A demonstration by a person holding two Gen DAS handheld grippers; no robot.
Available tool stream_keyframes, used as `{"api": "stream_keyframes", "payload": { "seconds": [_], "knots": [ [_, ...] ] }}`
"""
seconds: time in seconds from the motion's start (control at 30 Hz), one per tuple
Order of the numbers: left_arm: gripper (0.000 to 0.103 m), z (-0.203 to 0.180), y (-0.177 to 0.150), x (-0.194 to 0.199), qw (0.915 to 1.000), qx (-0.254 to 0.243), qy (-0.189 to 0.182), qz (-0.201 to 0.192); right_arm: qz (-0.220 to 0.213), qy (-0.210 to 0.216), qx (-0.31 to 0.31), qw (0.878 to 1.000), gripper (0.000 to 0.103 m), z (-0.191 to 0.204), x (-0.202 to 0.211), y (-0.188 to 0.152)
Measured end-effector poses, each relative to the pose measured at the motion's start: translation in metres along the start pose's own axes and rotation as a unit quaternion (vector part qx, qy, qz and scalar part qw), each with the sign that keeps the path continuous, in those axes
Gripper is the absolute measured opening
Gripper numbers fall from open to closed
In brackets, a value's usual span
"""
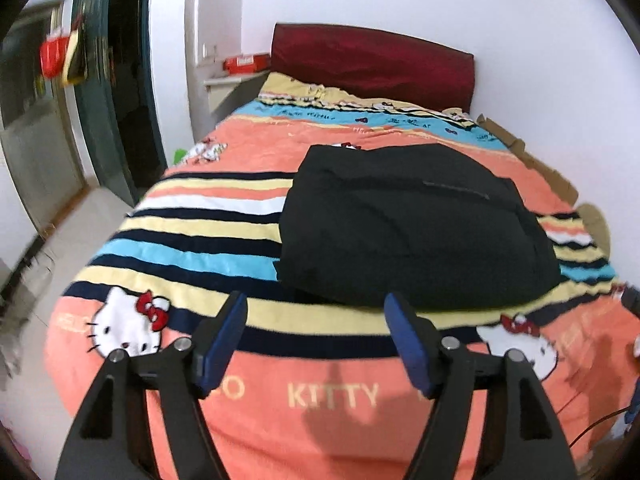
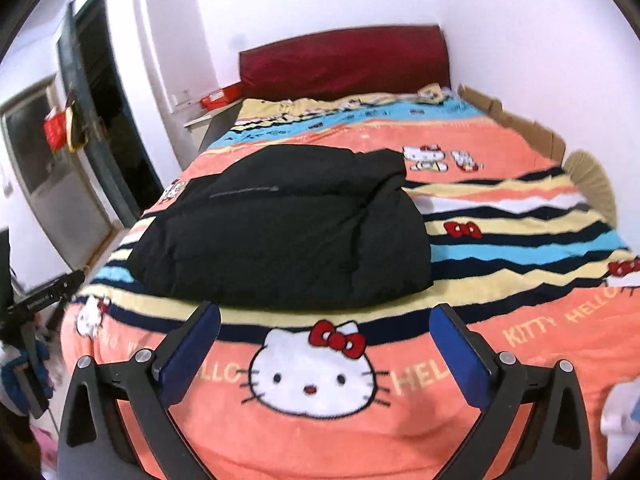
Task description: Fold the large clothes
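A black padded jacket (image 1: 408, 224) lies folded into a thick rectangle on the middle of the bed; it also shows in the right wrist view (image 2: 288, 236). My left gripper (image 1: 316, 304) is open and empty, held above the bed's near end just short of the jacket's near edge. My right gripper (image 2: 326, 316) is open and empty, also just short of the jacket's near edge, above a cat face on the blanket.
The bed carries a striped orange Hello Kitty blanket (image 1: 320, 392) with a dark red headboard (image 1: 372, 64) against the wall. Cardboard (image 2: 524, 124) lines the right side. A dark doorway (image 1: 120, 80) and floor lie left. A small shelf with a red box (image 1: 246, 62) stands by the headboard.
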State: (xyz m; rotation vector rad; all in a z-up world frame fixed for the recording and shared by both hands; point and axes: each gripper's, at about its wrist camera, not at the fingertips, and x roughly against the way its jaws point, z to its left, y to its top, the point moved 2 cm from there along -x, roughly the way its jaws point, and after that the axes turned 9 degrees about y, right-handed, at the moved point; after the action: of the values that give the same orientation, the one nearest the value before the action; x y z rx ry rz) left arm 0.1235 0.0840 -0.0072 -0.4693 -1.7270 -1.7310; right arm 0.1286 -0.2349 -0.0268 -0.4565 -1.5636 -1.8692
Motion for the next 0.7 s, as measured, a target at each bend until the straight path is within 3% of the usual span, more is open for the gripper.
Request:
{"api": "stream_keyframes", "payload": {
  "seconds": [0.27,0.43,0.53,0.7],
  "knots": [
    [0.070,-0.031,-0.031,0.058,0.9970,-0.008,0.039,-0.066,-0.037,-0.027,0.040,0.998,0.103,0.033,0.032,-0.035],
    [0.070,-0.037,-0.037,0.081,0.9947,-0.002,0.048,-0.091,-0.069,-0.044,0.061,0.995,0.103,0.044,0.053,-0.042],
    [0.070,-0.037,-0.039,0.093,0.9914,0.002,0.073,-0.109,-0.089,-0.051,0.070,0.992,0.103,0.049,0.065,-0.043],
    [0.070,-0.039,-0.044,0.109,0.9905,-0.001,0.065,-0.122,-0.103,-0.048,0.078,0.990,0.103,0.054,0.075,-0.046]
  ]
}}
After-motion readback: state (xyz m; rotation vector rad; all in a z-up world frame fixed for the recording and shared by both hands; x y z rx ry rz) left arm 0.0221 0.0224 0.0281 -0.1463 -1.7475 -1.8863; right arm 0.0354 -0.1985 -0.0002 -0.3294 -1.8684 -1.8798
